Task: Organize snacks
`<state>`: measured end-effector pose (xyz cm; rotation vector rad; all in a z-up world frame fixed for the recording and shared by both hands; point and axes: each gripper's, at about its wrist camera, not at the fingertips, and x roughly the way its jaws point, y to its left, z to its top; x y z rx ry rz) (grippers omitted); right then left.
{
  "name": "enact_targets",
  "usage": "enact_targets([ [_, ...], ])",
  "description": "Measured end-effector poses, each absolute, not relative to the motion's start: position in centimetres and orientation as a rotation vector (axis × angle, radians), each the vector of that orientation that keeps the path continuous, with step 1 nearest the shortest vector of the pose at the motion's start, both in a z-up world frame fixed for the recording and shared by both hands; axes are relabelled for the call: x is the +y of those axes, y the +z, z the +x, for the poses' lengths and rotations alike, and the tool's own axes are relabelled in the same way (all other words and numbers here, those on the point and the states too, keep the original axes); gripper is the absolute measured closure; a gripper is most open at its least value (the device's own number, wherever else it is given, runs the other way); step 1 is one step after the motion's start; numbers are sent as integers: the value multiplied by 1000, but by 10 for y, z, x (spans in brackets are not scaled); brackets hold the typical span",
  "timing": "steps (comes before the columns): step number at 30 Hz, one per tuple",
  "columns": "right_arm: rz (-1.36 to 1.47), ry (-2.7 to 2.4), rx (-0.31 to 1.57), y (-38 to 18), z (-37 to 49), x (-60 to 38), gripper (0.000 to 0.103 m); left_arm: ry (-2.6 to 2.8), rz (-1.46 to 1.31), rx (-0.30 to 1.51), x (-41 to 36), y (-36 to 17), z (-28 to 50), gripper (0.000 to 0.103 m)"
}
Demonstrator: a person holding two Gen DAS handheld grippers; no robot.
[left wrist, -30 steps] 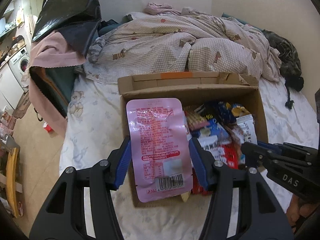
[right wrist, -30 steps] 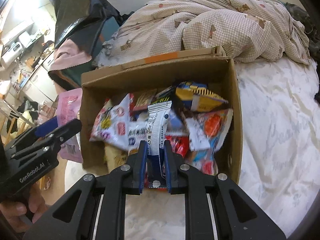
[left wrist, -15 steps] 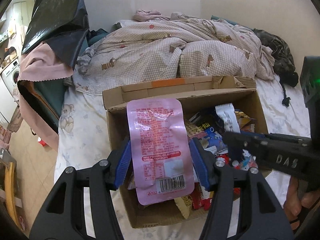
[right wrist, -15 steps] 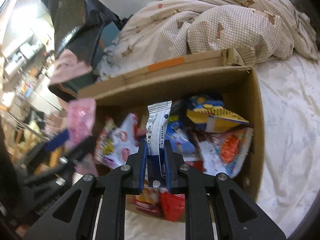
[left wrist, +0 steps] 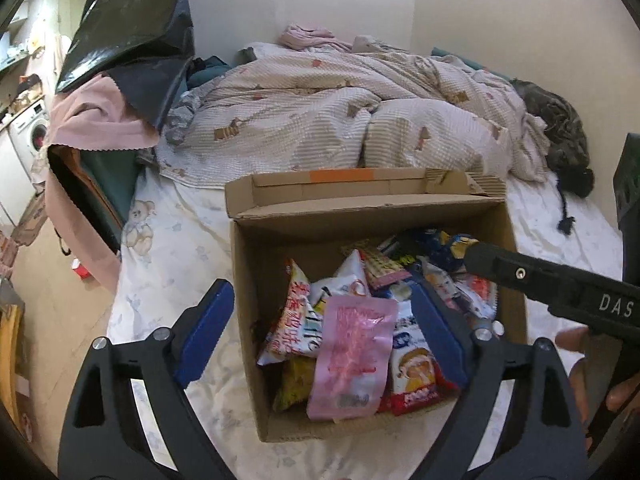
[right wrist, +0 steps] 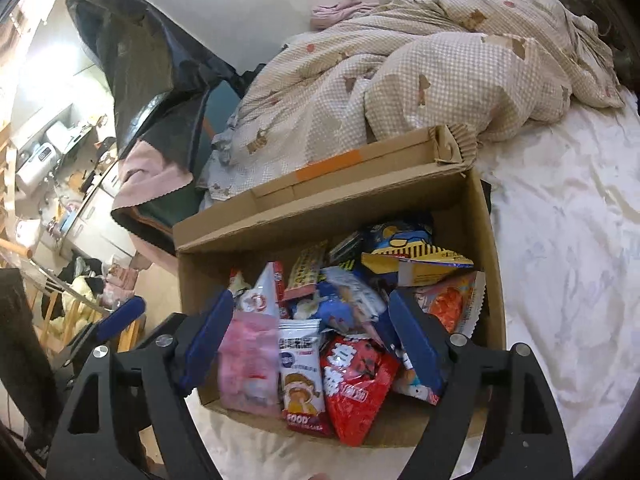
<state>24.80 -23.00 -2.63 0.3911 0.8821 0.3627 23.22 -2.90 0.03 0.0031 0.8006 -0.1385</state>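
Showing both grippers' jaws just sprung wide and empty, pink packet (left wrist: 352,354) in cardboard box (left wrist: 248,320), washing machine (left wrist: 30,136) only in left view

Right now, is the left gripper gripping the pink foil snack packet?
No: the left gripper stands open, its jaws just opened, and the pink foil snack packet lies loose on the snacks in the cardboard box.

The pink packet (right wrist: 249,364) is blurred in the right wrist view, so its print cannot be read. Lower snacks in the cardboard box (left wrist: 256,280) are covered by upper ones.
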Motion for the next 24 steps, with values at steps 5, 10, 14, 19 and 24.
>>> enact_targets([
  [5, 330, 353, 834, -6, 224, -224, 12, -76, -53, 783, -17, 11, 220, 15],
  [10, 243, 314, 767, 13, 190, -220, 0, -68, -47, 732, -7, 28, 194, 15],
  [14, 171, 302, 757, 13, 158, -220, 0, -29, 8, 698, 1, 30, 164, 3],
  [19, 151, 280, 747, 9, 123, -220, 0, 20, 15, 725, 11, 24, 134, 0],
  [24, 121, 252, 721, 12, 100, -217, 0, -8, 32, 684, 9, 33, 97, 0],
])
